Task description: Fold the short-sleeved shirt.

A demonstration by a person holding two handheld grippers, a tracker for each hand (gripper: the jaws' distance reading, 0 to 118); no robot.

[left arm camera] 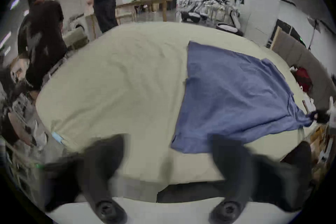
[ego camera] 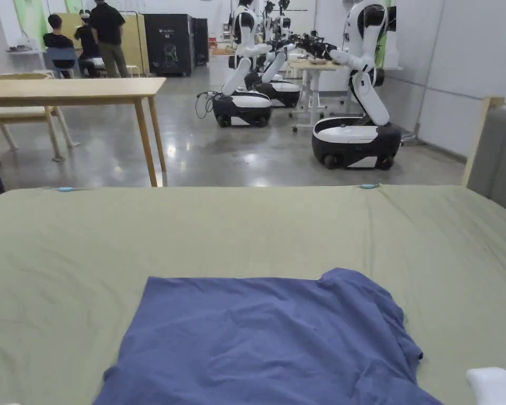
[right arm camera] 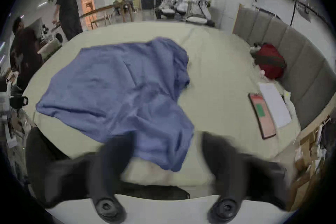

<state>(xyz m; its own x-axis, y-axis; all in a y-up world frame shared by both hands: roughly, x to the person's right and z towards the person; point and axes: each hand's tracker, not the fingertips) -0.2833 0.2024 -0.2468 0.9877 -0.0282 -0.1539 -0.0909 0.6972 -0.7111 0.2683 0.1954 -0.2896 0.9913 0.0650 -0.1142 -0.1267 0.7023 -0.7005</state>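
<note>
Presently both claws gape empty: the left gripper [left arm camera: 168, 151] and right gripper [right arm camera: 167, 149] hover at the blue shirt's [ego camera: 268, 337] near edge.

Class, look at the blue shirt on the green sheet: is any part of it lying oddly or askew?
Yes. The shirt is not spread flat: its right side is bunched and folded over itself, while its left edge lies straight.
</note>
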